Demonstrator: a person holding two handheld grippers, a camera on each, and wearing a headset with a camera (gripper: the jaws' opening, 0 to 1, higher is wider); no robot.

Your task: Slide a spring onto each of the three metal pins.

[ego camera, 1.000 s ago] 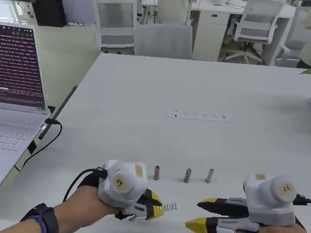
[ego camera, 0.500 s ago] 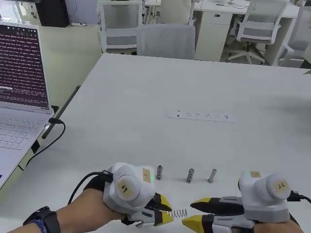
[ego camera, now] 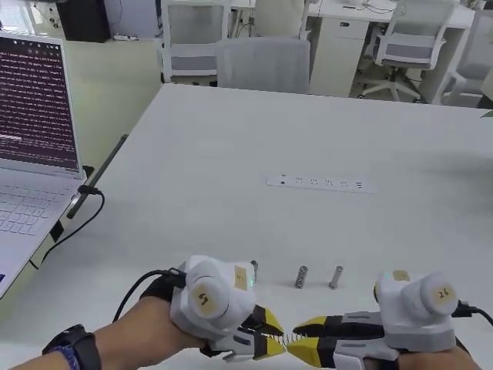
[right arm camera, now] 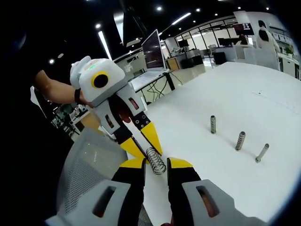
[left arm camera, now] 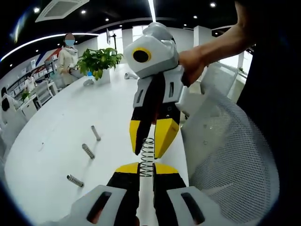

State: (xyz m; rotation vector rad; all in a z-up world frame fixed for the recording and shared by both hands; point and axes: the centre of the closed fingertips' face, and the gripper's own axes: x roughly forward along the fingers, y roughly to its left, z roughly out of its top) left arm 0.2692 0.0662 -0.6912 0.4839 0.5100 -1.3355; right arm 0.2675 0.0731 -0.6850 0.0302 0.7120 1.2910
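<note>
- The left tool (left arm camera: 146,169) is clamped on one end of a loose spring (left arm camera: 147,155), over the near edge of the tabletop (ego camera: 231,154).
- The right tool (right arm camera: 155,165) meets it tip to tip, its jaws slightly apart and straddling the spring's free end.
- Just beyond stands a row of three: the left pin (ego camera: 253,267) and the middle pin (ego camera: 301,277) wear springs, and the right pin (ego camera: 336,277) is bare.
- Farther off lies a power strip (ego camera: 321,184), and a laptop (ego camera: 31,116) stands open at the left.
</note>
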